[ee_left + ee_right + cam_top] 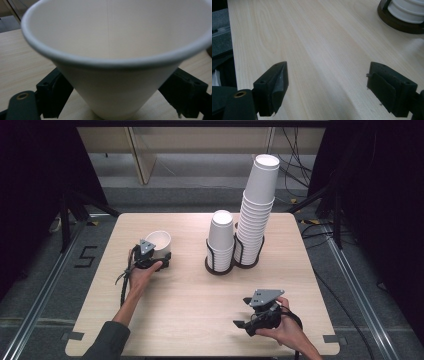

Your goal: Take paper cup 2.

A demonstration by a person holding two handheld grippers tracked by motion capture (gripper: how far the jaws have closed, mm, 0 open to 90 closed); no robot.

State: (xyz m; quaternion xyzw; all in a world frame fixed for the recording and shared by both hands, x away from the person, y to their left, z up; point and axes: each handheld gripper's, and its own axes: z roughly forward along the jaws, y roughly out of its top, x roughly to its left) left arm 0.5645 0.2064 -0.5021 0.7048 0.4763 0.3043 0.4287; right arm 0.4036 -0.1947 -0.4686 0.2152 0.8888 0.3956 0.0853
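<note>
A white paper cup (159, 241) is tipped at the table's left, its open mouth toward the camera in the left gripper view (110, 37). My left gripper (163, 258) is shut on its lower part, a black jaw against each side (115, 85). My right gripper (243, 313) hovers low over the front right of the wooden table (190, 295), jaws wide open with bare wood between them (327, 75). A short stack of white cups (221, 237) and a tall stack (257, 210) stand in a dark wire holder (220, 268) at the middle back.
The holder's dark base (397, 22) with white cups (407, 10) sits ahead and to the right of the right gripper. Black stands and cables flank the table, and grey floor lies beyond its edges.
</note>
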